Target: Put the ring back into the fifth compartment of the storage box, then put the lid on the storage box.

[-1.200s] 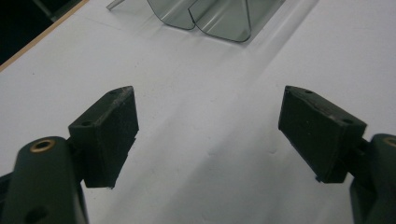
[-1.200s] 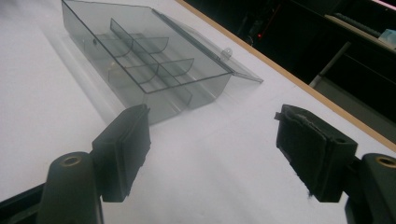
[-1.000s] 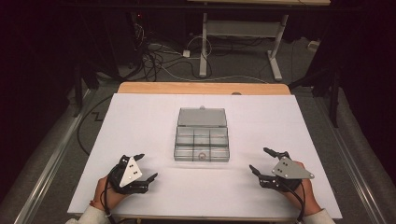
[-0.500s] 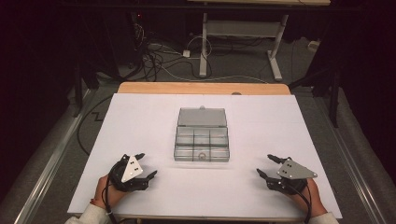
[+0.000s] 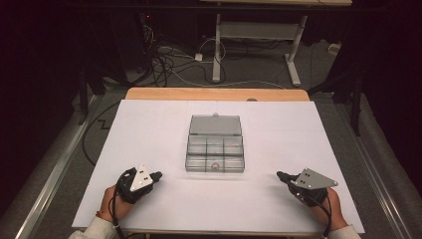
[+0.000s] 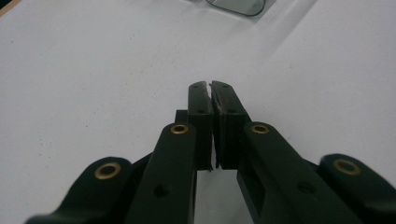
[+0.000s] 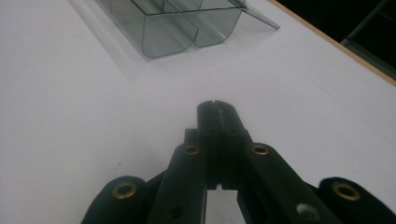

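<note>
Black left tongs [image 5: 156, 175]: clenched on nothing, jaws just drawn together, pads meeting tip to tip in my left gripper view [image 6: 211, 93]; they rest low on the white surface [image 5: 149, 129], near its front left, well apart from the box.
Risk, left side: if I push forward with them clenched, I judge I would shove the box rather than take hold of it, since nothing weighs it down that I can see.
Clear plastic organiser box [image 5: 215, 149]: sits in the middle of my surface between both tongs, lid [image 5: 215, 125] thrown back flat on the far side, compartments open upward.
Small ring-like piece [image 5: 215, 166]: lies in the near middle compartment; too small for me to name it.
Risk, centre: thin slick walls could slip from my pads, and a tilt of the box would likely spill that piece out.
Black right tongs [image 5: 281, 175]: also clenched and empty, jaws just drawn together, tips pressed shut in my right gripper view [image 7: 215, 105], pointing toward the box corner [image 7: 168, 32] but apart from it.
Risk, right side: reaching in without releasing first, I could knock the hinged lid or jam a compartment divider.
</note>
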